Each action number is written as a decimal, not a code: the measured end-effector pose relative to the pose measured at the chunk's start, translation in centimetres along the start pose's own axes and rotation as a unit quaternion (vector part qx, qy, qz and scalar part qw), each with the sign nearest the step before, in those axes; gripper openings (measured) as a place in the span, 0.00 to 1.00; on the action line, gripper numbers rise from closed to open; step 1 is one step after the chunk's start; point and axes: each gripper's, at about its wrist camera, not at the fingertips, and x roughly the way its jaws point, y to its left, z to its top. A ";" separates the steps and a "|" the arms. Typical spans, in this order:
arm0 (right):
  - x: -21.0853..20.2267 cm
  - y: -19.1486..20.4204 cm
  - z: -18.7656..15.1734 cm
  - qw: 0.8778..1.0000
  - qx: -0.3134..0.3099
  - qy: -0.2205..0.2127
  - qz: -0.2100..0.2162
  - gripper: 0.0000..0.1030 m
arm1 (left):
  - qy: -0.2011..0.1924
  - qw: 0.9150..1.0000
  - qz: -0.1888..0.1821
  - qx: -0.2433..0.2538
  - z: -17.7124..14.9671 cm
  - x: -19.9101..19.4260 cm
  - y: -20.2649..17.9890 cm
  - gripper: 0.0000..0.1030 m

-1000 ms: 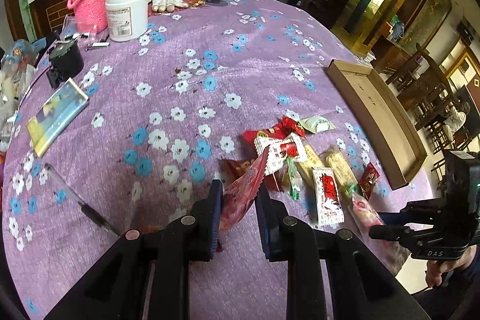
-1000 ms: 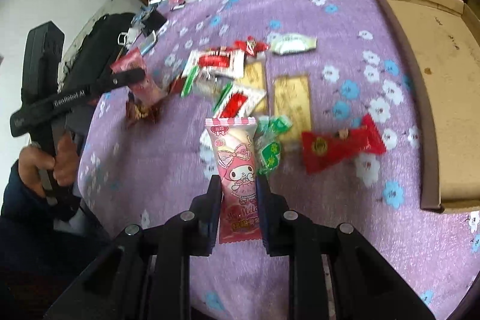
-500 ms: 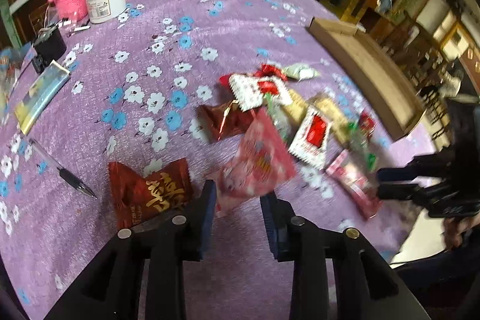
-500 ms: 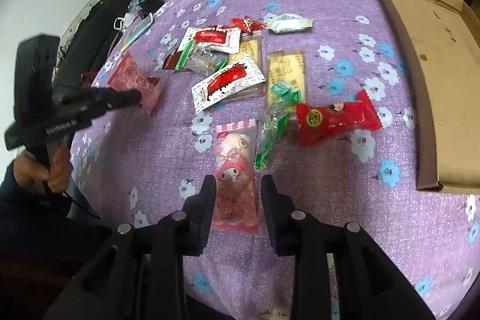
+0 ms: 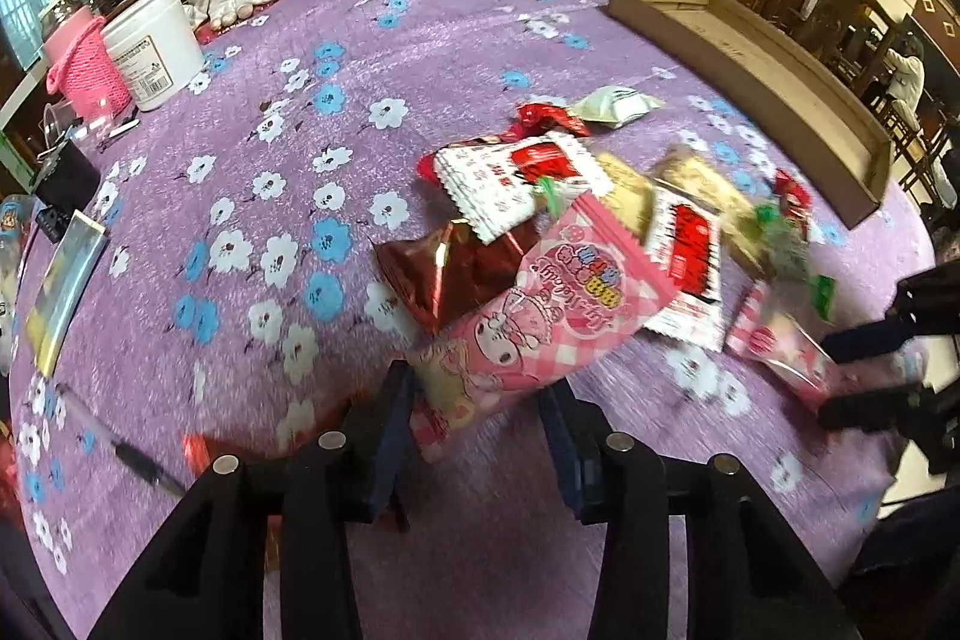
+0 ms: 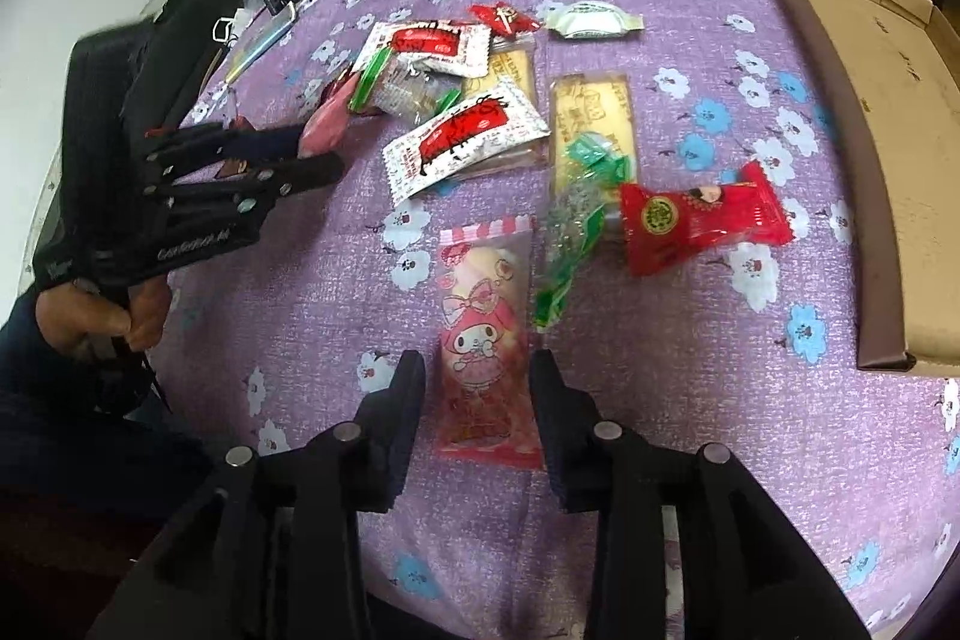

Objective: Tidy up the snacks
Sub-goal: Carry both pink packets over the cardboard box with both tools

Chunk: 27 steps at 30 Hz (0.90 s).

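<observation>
Several snack packets lie in a pile on the purple flowered tablecloth. My left gripper is open; a pink cartoon packet lies loose between its fingers, blurred, over a dark red foil packet. My right gripper is open around a second pink cartoon packet lying flat on the cloth. In the right wrist view the left gripper shows at the left. Nearby are white-and-red packets, a red packet, a green wrapper and yellow packets.
An open cardboard tray lies at the right edge of the table; it also shows in the left wrist view. A white tub, a pink basket, gloves and a pen sit toward the left.
Both grippers have opened. The left let go of its pink packet, which dropped over the dark red packet. The right released its pink packet, now flat on the cloth.
</observation>
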 end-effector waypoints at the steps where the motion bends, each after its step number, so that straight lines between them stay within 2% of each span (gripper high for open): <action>1: 0.2 0.1 0.0 1.000 -0.002 0.000 -0.007 0.35 | -0.004 1.000 -0.001 0.004 0.2 0.1 -0.1 0.46; 4: 0.6 0.5 0.1 1.000 -0.004 -0.003 -0.023 0.35 | -0.015 1.000 -0.005 0.012 0.5 0.5 -0.4 0.46; 5: 0.7 0.6 0.1 1.000 -0.005 -0.004 -0.024 0.34 | -0.022 1.000 -0.003 0.013 0.5 0.5 -0.5 0.41; 6: 0.8 0.7 0.1 1.000 -0.007 -0.004 -0.026 0.27 | -0.027 1.000 0.002 0.013 0.5 0.5 -0.6 0.37; 7: 0.8 0.8 0.0 1.000 -0.010 -0.002 -0.030 0.26 | -0.030 1.000 0.003 0.009 0.4 0.4 -0.5 0.33; 10: 0.7 1.4 -0.2 1.000 -0.020 -0.006 -0.021 0.22 | -0.036 0.999 -0.018 -0.015 0.1 -0.2 0.0 0.16; 12: 0.5 1.8 -0.4 0.999 -0.027 -0.007 -0.016 0.21 | -0.033 0.997 -0.057 -0.042 -0.1 -0.7 0.5 0.16; 16: -0.5 2.2 -0.5 0.999 -0.030 -0.028 0.001 0.21 | -0.032 0.994 -0.086 -0.057 -0.7 -1.4 0.4 0.16; 23: -3.4 2.0 0.6 0.996 -0.022 -0.084 0.023 0.21 | -0.043 0.991 -0.113 -0.064 -0.1 -3.4 -0.6 0.16; 27: -5.0 0.6 1.5 0.994 -0.005 -0.107 0.022 0.21 | -0.054 0.988 -0.129 -0.061 1.5 -4.7 -1.9 0.16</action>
